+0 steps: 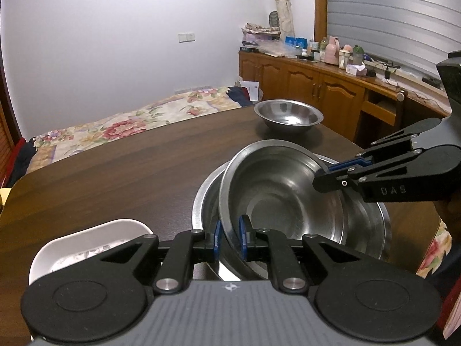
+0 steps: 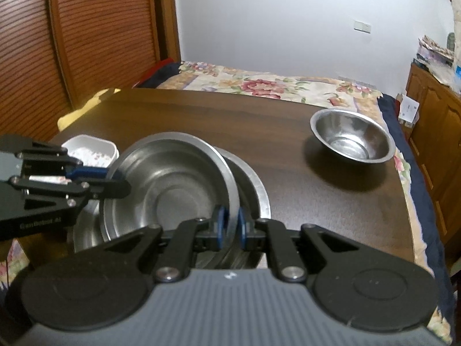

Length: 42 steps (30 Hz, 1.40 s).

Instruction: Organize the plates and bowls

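Bowl (image 1: 276, 190) gripped by both tongs, tilted inside larger bowl (image 1: 371, 225) on table (image 1: 121, 167).
We see left gripper (image 1: 229, 238) and right gripper (image 2: 229, 226) each clenched on its rim; 1 small bowl (image 2: 353, 139) well apart.

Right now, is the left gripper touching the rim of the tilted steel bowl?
Touching. In the left wrist view the left gripper has its blue pads closed on the near rim of the tilted steel bowl.
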Each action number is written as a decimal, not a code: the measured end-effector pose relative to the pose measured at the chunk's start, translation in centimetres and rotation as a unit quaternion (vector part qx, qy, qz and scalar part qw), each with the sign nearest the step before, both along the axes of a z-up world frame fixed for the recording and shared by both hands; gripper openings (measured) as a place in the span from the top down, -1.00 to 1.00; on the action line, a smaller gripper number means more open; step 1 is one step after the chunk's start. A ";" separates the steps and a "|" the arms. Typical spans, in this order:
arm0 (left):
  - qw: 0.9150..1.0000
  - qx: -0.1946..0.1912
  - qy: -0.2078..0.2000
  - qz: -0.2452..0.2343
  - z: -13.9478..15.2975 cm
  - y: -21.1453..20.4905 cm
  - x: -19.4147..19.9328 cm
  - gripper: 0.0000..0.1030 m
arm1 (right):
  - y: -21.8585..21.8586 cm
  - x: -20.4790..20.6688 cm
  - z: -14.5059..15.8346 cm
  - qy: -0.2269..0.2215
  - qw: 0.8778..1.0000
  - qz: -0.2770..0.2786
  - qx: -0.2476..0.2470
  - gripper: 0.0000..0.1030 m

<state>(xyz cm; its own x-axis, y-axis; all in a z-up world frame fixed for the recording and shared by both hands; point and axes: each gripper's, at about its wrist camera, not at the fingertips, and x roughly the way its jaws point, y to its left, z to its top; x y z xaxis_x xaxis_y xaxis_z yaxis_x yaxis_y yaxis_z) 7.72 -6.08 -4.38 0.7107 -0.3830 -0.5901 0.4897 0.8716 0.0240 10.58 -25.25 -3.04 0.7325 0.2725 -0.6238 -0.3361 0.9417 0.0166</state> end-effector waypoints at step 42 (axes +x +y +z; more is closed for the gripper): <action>0.999 -0.028 -0.038 0.005 4.0 -1.5 1.6 0.74 | -3.0 -1.3 3.9 -0.064 0.997 -0.022 0.034 0.78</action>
